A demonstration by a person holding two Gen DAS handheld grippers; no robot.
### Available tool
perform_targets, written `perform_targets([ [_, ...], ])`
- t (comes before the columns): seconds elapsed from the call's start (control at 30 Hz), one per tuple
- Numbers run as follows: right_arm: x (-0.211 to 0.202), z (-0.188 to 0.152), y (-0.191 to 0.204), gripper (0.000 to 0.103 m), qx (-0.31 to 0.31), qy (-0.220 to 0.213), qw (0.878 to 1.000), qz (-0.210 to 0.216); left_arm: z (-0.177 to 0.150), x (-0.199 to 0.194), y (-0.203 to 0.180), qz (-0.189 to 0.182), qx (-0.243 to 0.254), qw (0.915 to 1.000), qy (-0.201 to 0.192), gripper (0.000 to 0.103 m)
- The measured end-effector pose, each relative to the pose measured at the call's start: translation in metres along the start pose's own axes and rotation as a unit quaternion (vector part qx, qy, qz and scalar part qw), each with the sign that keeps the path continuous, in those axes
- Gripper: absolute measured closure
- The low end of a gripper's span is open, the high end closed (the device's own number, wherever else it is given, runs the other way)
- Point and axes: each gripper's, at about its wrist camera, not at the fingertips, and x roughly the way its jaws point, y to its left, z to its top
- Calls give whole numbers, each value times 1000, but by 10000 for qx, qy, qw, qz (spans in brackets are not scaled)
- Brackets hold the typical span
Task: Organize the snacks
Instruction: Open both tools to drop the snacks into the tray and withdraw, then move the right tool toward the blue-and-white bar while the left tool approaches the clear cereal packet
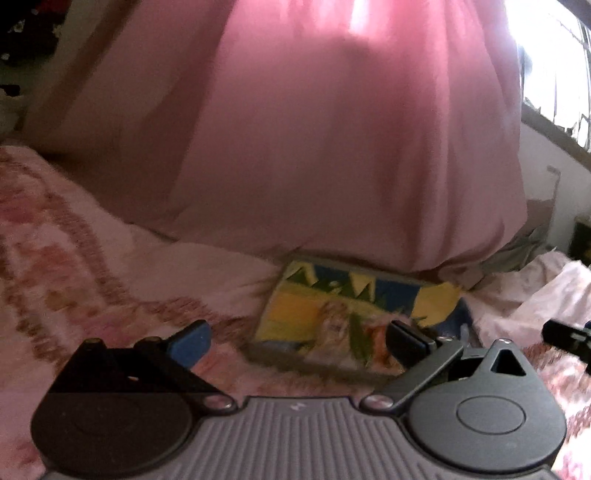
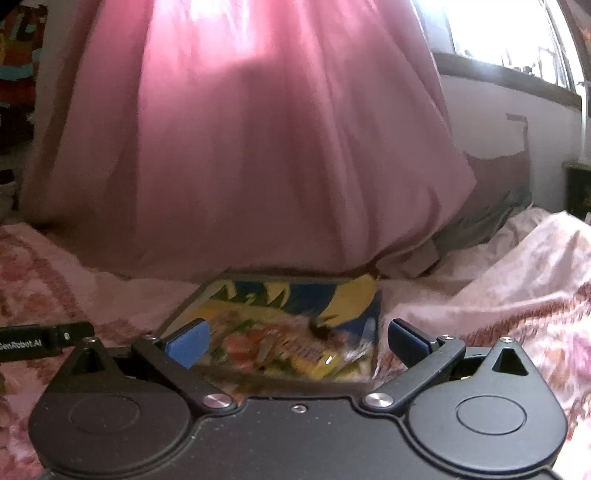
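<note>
A flat yellow and blue snack packet [image 1: 343,314] lies on the pink patterned bedspread, its far edge under the big pink pillow. In the left wrist view my left gripper [image 1: 297,341] is open and empty, with the packet ahead and to the right, reaching its right finger. In the right wrist view the same packet [image 2: 288,325] lies straight ahead between the open fingers of my right gripper [image 2: 295,341], which holds nothing. The packet's print is blurred.
A large pink pillow [image 1: 332,147] stands against the wall behind the packet. The bedspread [image 1: 74,251] is rumpled, with a raised fold at the right [image 2: 517,277]. A bright window [image 2: 517,33] is at the upper right. The other gripper shows at each view's edge [image 1: 569,336] [image 2: 37,341].
</note>
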Motion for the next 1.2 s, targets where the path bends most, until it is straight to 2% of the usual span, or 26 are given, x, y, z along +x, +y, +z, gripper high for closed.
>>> perform_targets([
  [0.37, -65, -50, 36, 1, -434, 218, 9988, 113, -50, -84, 24, 708, 40, 9972, 237, 0],
  [0.5, -79, -60, 44, 1, -323, 383, 9987, 92, -64, -107, 30, 672, -148, 9971, 310, 0],
  [0.77, -92, -68, 62, 1, -509, 494, 9975, 17, -73, -123, 14, 929, 243, 9949, 322, 0],
  [1.0, -99, -68, 81, 1, -705, 624, 9955, 49, -72, -130, 28, 1066, -293, 9931, 396, 0],
  [1.2, -96, -75, 90, 1, -979, 818, 9917, 184, -72, -124, 27, 1187, -144, 9916, 497, 0],
])
